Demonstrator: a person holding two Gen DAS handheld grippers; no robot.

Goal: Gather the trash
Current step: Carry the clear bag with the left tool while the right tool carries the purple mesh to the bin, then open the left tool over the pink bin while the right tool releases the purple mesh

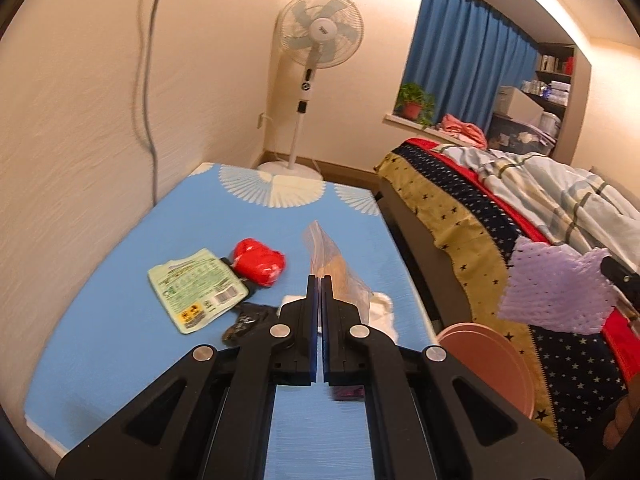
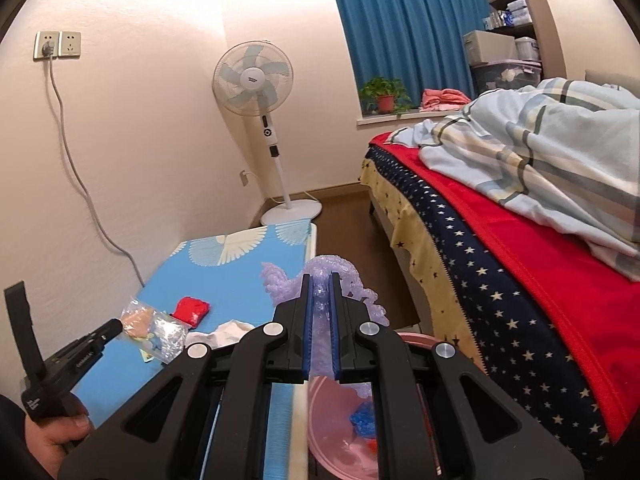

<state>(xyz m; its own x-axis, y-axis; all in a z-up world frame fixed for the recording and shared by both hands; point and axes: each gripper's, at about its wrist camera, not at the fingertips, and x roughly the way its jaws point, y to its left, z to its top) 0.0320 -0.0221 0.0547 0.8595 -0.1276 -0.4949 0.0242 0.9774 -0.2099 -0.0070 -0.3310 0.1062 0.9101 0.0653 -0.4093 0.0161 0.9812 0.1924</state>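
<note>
right tongs (image 2: pixel 320 280) pinch purple foam net (image 2: pixel 352 284); left tongs (image 1: pixel 320 280) clamp clear plastic bag (image 1: pixel 336 260).

The lower part of the clear plastic bag (image 1: pixel 334 270) is hidden behind the gripper fingers, the print on the green packet (image 1: pixel 195 290) is too blurred to be read, and the pink bin (image 2: pixel 340 436) is partly covered and cut off by the lower edge.

No text can be read; print on the green packet (image 1: pixel 198 290) and fan hub (image 2: pixel 252 79) is too blurred.
</note>
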